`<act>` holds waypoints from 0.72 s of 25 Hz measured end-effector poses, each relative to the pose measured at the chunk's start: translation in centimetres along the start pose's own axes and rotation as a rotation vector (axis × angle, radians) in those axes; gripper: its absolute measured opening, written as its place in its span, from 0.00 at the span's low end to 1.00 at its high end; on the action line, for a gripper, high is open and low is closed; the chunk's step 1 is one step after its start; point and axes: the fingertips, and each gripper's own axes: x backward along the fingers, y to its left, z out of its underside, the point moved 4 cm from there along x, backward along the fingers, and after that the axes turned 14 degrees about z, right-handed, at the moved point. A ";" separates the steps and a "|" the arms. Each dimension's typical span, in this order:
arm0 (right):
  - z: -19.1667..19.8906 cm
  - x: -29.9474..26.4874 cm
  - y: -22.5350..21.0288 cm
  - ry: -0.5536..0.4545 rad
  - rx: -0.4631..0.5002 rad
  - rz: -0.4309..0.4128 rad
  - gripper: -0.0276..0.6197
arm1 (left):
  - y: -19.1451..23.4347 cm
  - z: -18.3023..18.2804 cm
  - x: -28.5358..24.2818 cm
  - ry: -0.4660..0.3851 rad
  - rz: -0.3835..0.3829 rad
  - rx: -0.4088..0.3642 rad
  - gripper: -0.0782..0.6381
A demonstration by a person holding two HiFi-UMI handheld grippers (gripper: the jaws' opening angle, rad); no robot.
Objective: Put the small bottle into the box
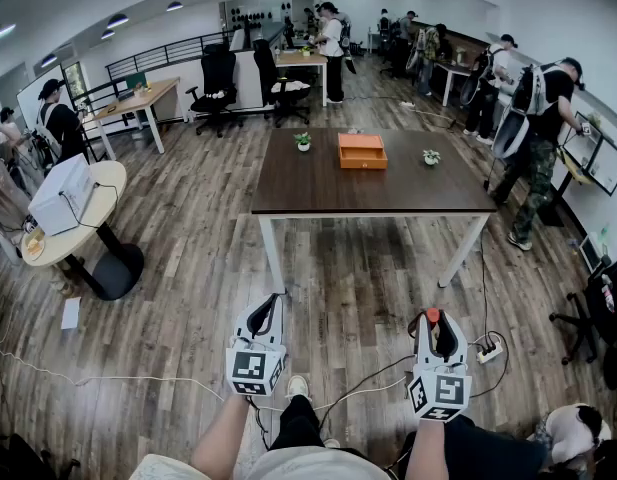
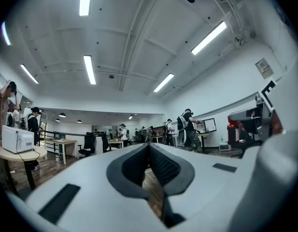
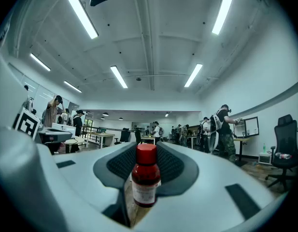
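The small bottle [image 3: 146,180] is gripped in the right claw [image 1: 436,319], the left claw [image 1: 269,306] is closed empty, and a carry to the box [image 1: 362,152] by the table's [image 1: 388,194] far edge is judged due next.

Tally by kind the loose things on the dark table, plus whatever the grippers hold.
orange box: 1
potted plants: 2
small bottle, red-capped, held in the right gripper: 1
Total: 4
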 end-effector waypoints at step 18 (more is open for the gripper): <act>1.4 -2.0 -0.1 0.030 -0.013 0.011 0.24 | 1.1 1.0 -1.5 0.022 -0.002 0.011 0.11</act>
